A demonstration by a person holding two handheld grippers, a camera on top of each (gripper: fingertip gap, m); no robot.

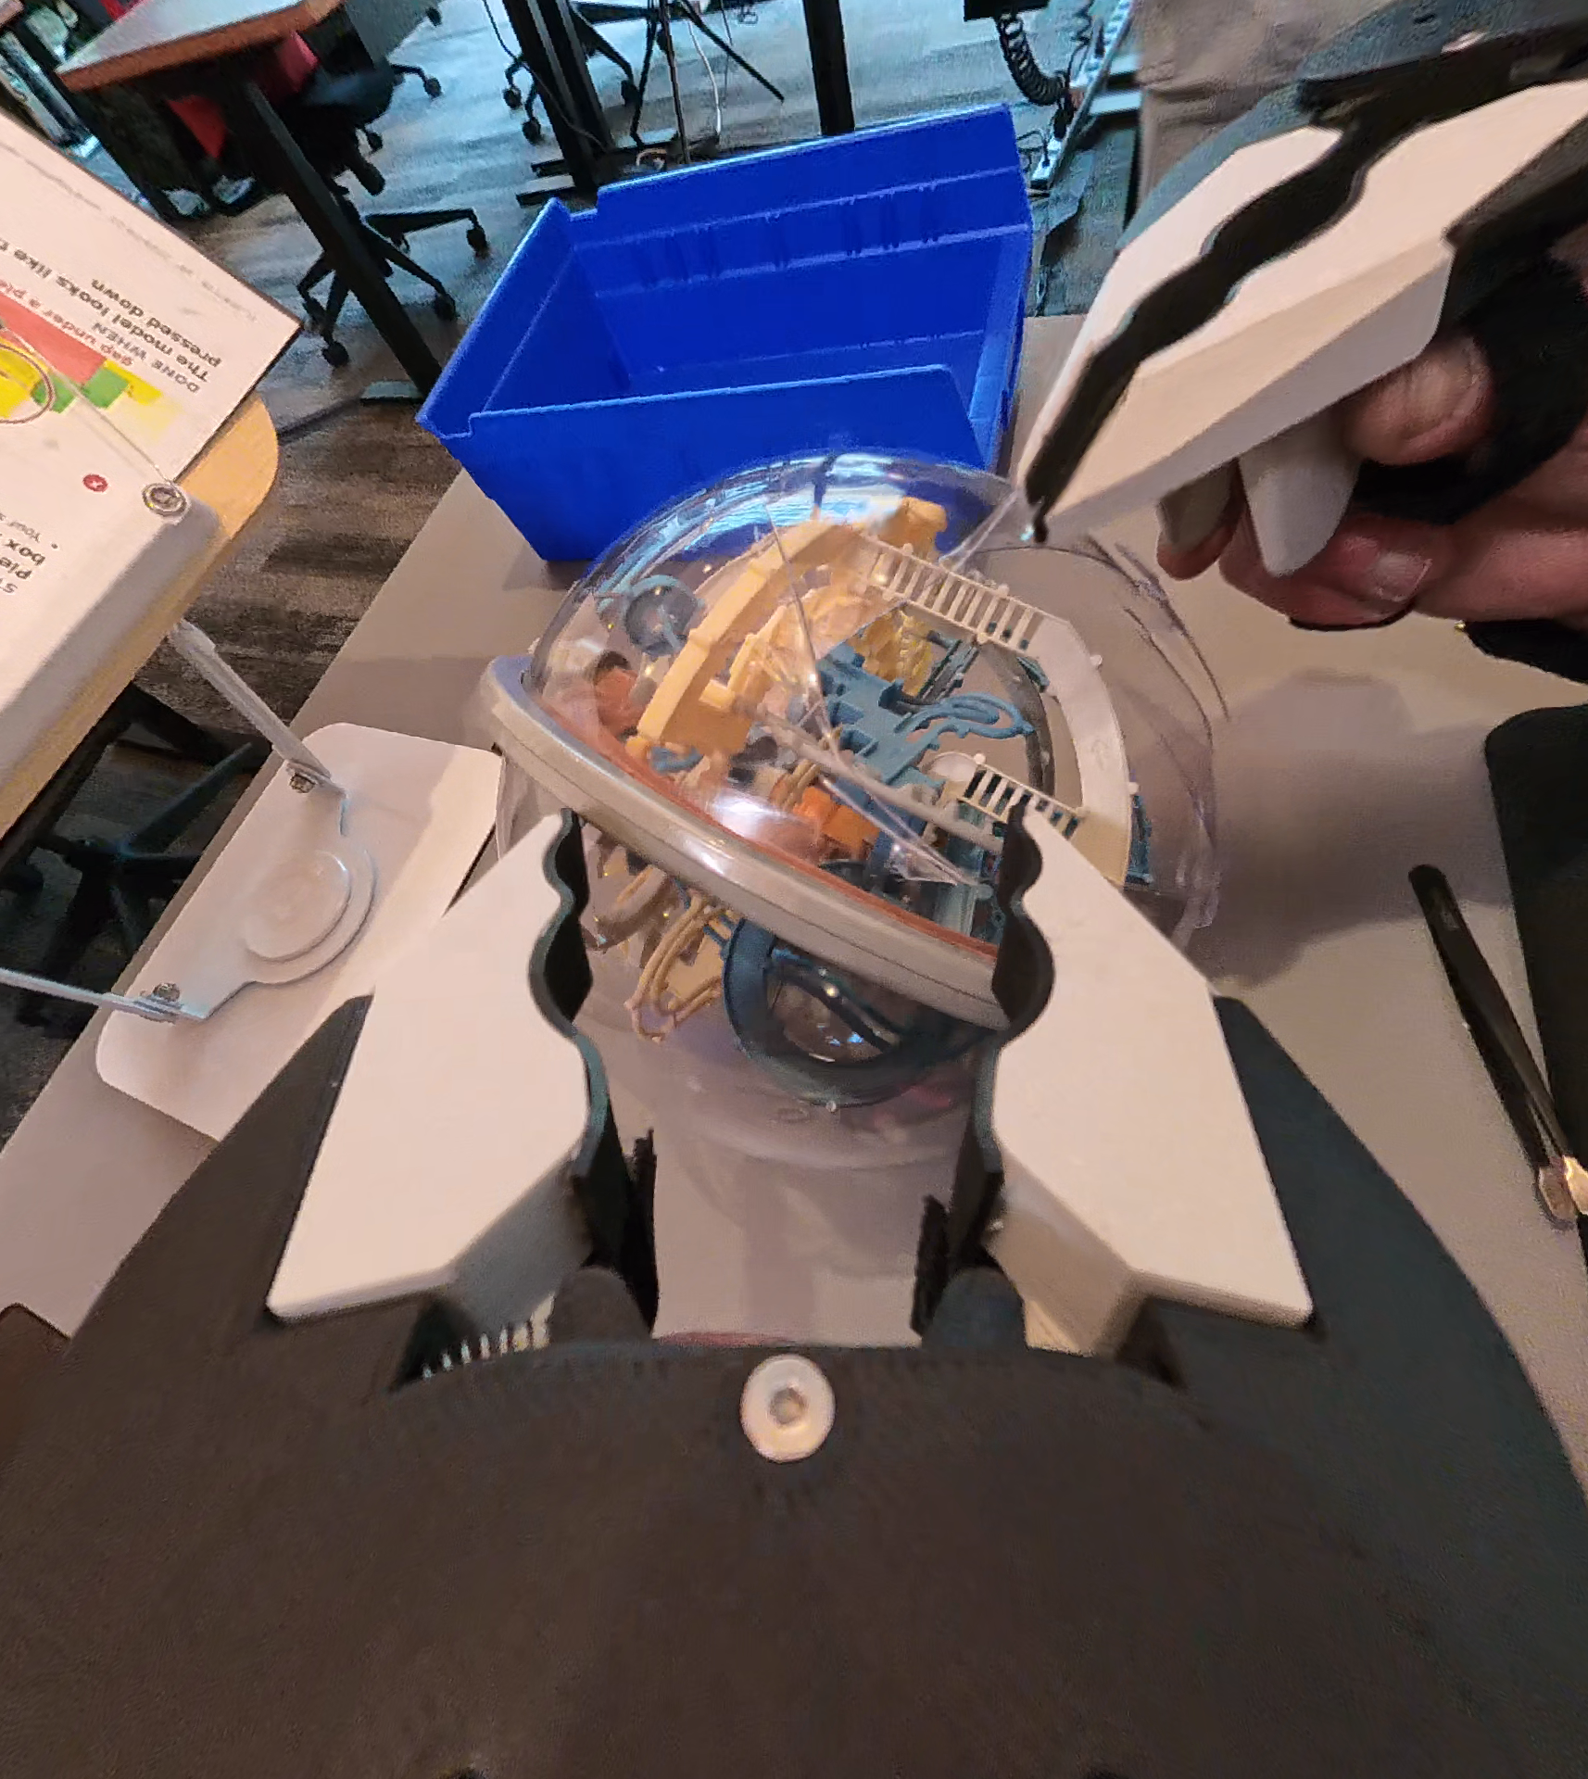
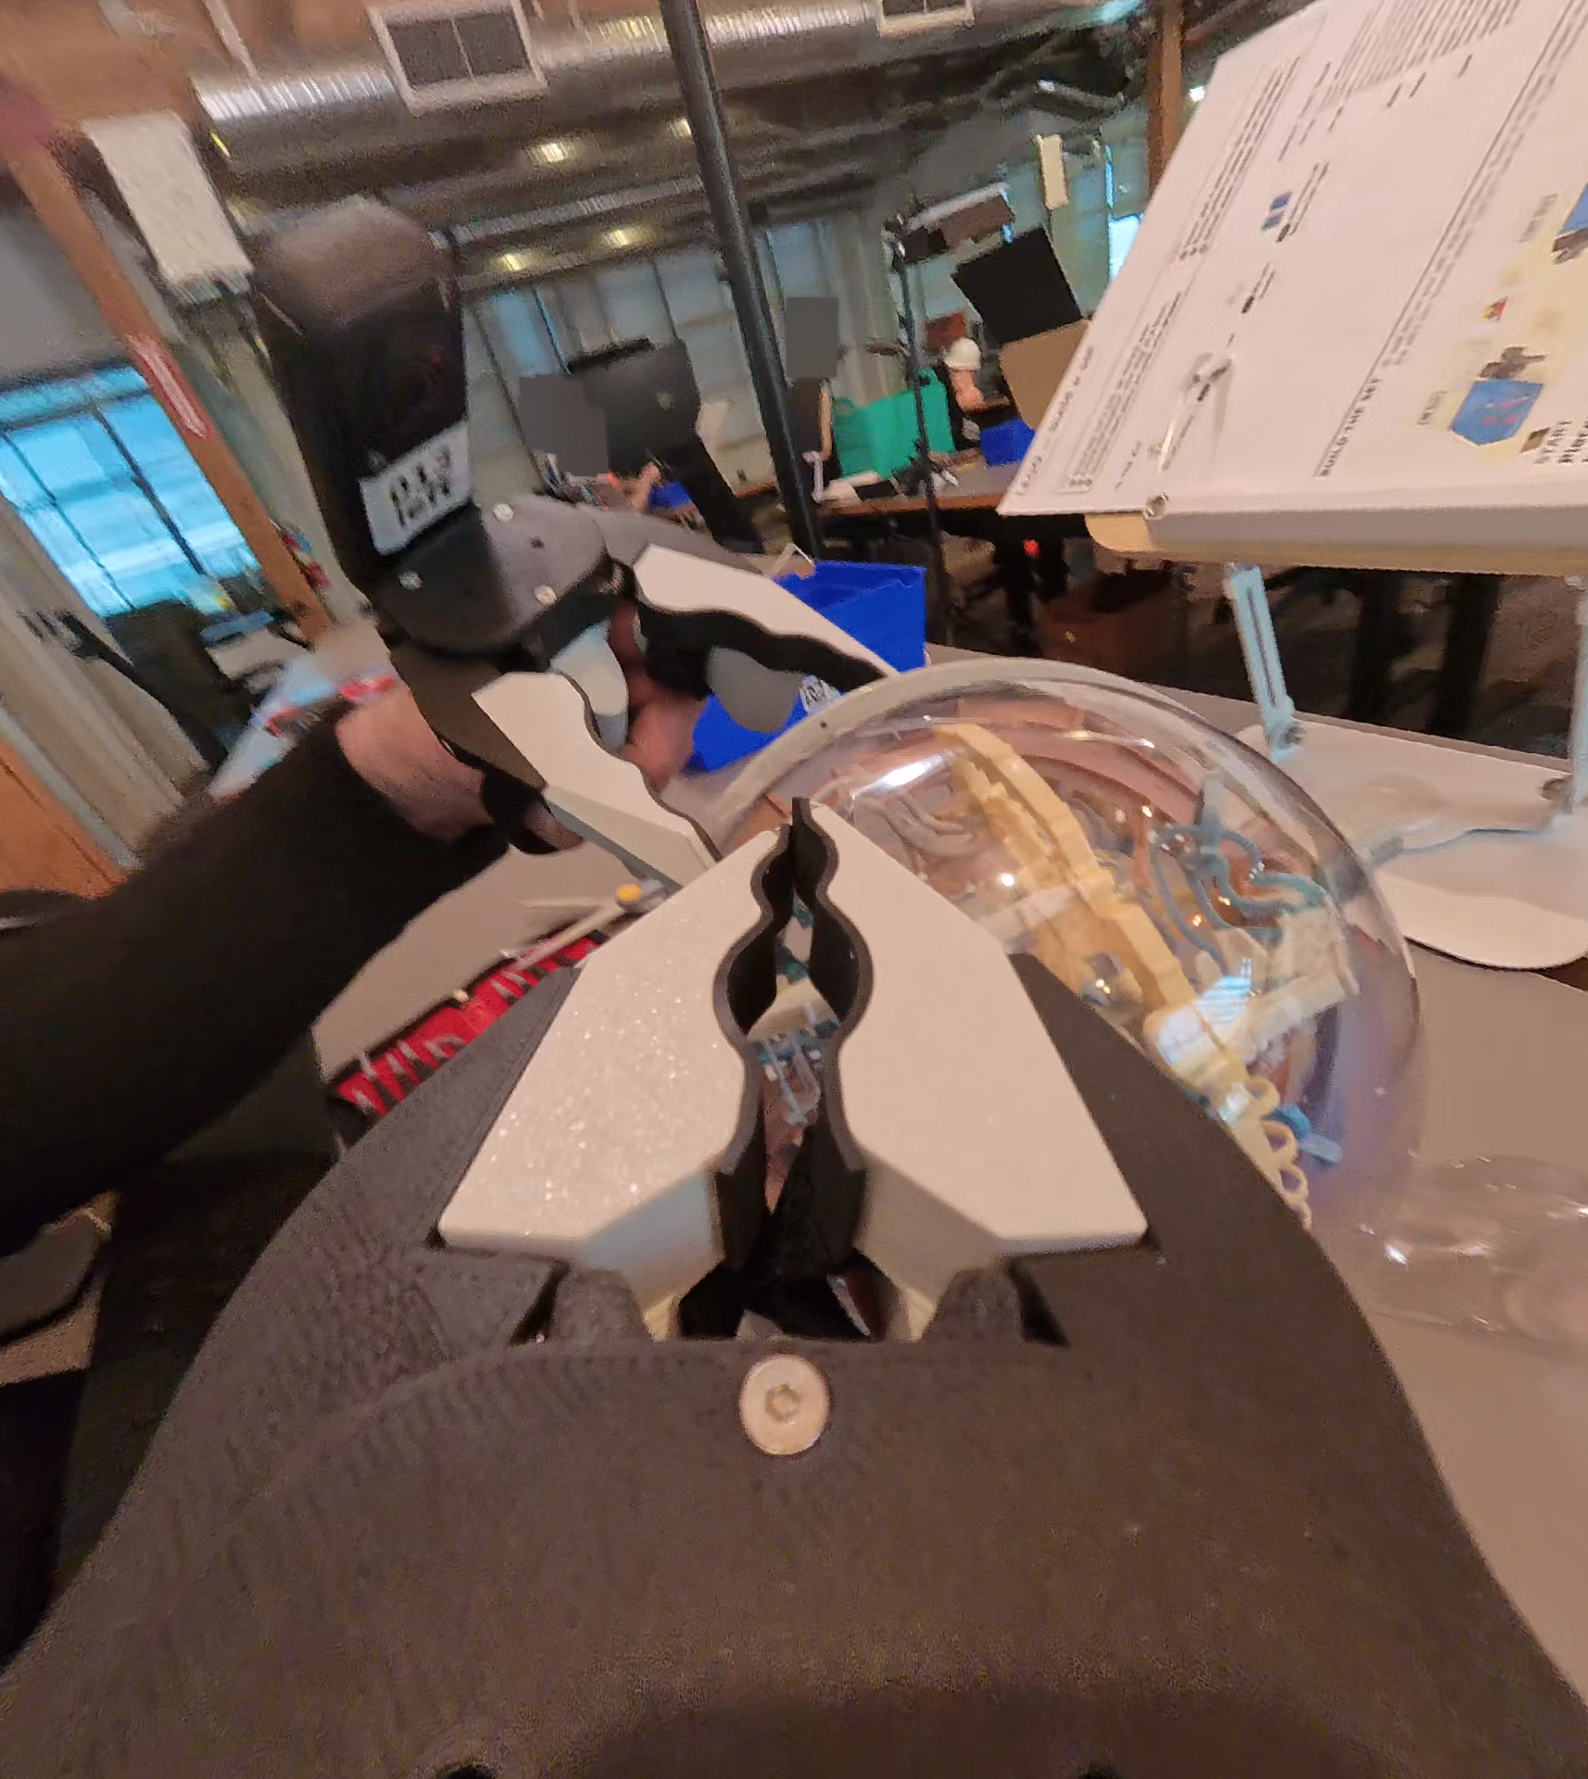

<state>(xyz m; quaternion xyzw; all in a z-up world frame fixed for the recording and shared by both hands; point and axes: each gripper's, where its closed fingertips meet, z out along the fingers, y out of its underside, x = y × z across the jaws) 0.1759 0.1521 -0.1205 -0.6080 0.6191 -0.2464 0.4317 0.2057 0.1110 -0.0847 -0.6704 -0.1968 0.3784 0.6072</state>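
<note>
left wrist view: left hand-held gripper (image 1: 785, 866) straddles maze ball (image 1: 829, 732), no brand legible.

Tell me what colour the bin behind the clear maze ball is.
Blue. The bin shows best in the left wrist view, behind the ball.

Exposed silver ducting (image 2: 578, 87) is seen overhead at twelve o'clock, bright windows (image 2: 97, 481) at nine o'clock. Dark patterned carpet (image 1: 444, 173) is occupied by black office chairs (image 1: 367, 144) and desks (image 1: 222, 58).

The blue bin (image 1: 752, 318) blocks the bench's (image 1: 1329, 770) far edge, the sign stand (image 1: 290, 905) its left edge; the right side is free except for tweezers (image 1: 1493, 1030).
</note>
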